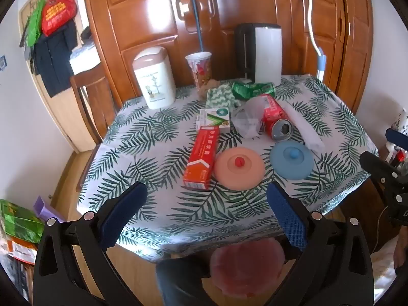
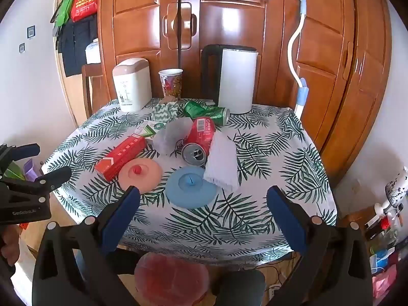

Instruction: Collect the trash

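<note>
Trash lies mid-bench, red can (image 2: 199,140) touching tissue (image 2: 221,163), bin (image 2: 131,84) at the back; both grippers' fingers (image 1: 122,214) (image 2: 285,219) spread empty, so I'd grab the can across its body.

I'm looking through both wrist cameras from just off the near edge of the table (image 1: 158,229), each peering forward and slightly down between its own spread blue fingers (image 1: 122,216) toward the wooden wardrobe (image 2: 229,25). The left view is sitting a bit leftward, catching the right gripper (image 1: 382,158) at its right edge, while the right view is catching the left gripper (image 2: 38,163). Both are sharing the whole tabletop.
</note>
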`<state>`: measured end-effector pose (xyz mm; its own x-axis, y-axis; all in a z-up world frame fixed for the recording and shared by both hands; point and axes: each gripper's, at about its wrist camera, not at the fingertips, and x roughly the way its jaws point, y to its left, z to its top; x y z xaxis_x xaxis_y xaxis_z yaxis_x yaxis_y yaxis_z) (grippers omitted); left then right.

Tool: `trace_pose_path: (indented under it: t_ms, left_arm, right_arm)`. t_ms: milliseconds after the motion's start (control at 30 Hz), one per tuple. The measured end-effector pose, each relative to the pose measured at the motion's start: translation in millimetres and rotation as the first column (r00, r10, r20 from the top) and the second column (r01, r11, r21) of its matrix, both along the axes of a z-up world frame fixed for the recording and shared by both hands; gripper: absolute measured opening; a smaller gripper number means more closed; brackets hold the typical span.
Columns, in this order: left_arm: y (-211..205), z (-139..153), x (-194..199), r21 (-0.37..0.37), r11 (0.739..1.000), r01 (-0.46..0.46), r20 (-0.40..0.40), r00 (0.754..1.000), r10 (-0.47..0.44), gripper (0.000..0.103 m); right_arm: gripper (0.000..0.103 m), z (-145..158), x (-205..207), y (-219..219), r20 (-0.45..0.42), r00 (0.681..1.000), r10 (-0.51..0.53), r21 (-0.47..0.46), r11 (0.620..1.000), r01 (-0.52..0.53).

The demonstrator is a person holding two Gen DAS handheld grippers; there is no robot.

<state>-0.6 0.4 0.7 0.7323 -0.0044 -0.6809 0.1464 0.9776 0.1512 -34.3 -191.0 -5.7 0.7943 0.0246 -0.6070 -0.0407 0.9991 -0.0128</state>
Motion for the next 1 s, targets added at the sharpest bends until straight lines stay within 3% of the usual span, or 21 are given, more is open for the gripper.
trace_pose_path:
  t_ms: [1000]
  left_arm:
    - [0.4, -5.3, 1.9, 0.004, 1.000, -0.001, -0.013, 1.000, 0.001, 0.097]
  right_arm:
    - [0.098, -6.1, 1.7, 1.1, -0.016, 1.000, -0.003, -0.007, 1.000, 0.003]
